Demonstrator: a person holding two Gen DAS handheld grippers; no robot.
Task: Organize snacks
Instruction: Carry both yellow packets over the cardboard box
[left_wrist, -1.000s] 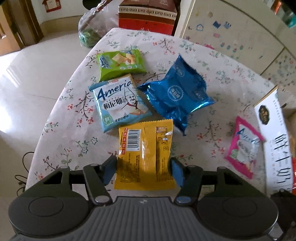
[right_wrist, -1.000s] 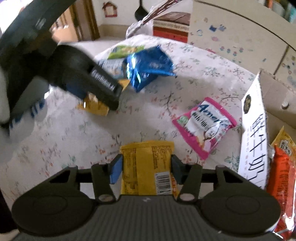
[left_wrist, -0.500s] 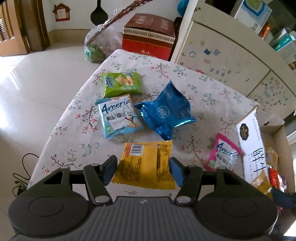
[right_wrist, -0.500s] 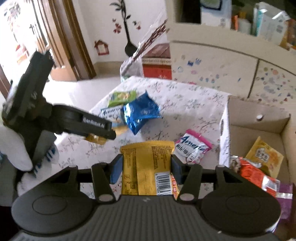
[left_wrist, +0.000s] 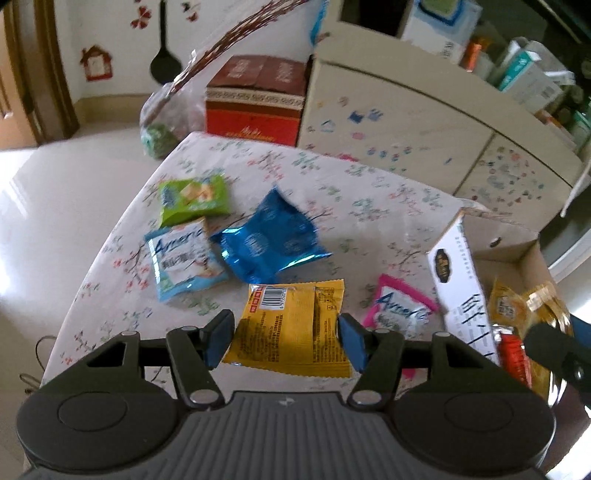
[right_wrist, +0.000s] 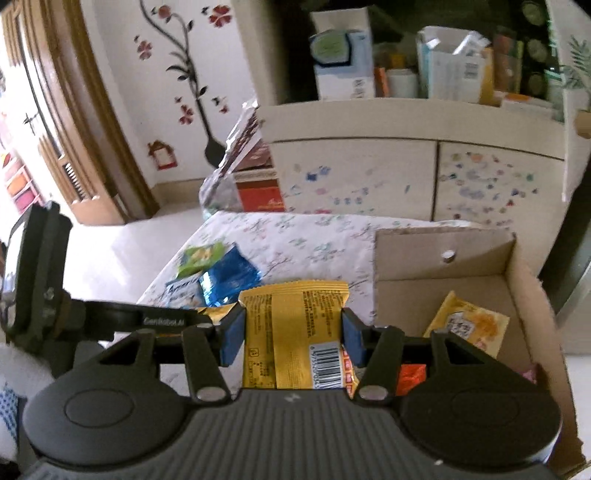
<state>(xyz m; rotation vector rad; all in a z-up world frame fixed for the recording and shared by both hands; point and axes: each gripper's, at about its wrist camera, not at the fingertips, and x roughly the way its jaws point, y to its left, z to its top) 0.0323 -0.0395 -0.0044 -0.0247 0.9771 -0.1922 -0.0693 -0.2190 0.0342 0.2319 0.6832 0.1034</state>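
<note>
My left gripper (left_wrist: 284, 338) is shut on a yellow snack packet (left_wrist: 291, 325) and holds it above the floral table (left_wrist: 369, 192). My right gripper (right_wrist: 291, 338) is shut on another yellow packet (right_wrist: 291, 325), lifted beside the open cardboard box (right_wrist: 524, 280). The box holds a yellow sachet (right_wrist: 467, 325) and an orange-red packet (right_wrist: 412, 373). On the table lie a green packet (left_wrist: 192, 199), a light blue packet (left_wrist: 183, 260), a shiny blue packet (left_wrist: 269, 242) and a pink packet (left_wrist: 400, 314). The left gripper also shows in the right wrist view (right_wrist: 110, 317).
The box (left_wrist: 454, 273) stands at the table's right end. A cream cabinet (right_wrist: 406, 177) with cartons on top stands behind the table. A red-brown box (left_wrist: 258, 99) and a plastic bag (left_wrist: 166, 118) sit on the floor beyond the far edge.
Both grippers have risen with their yellow packets. The right one has swung right toward the box, and the left one has drifted right above the table.
</note>
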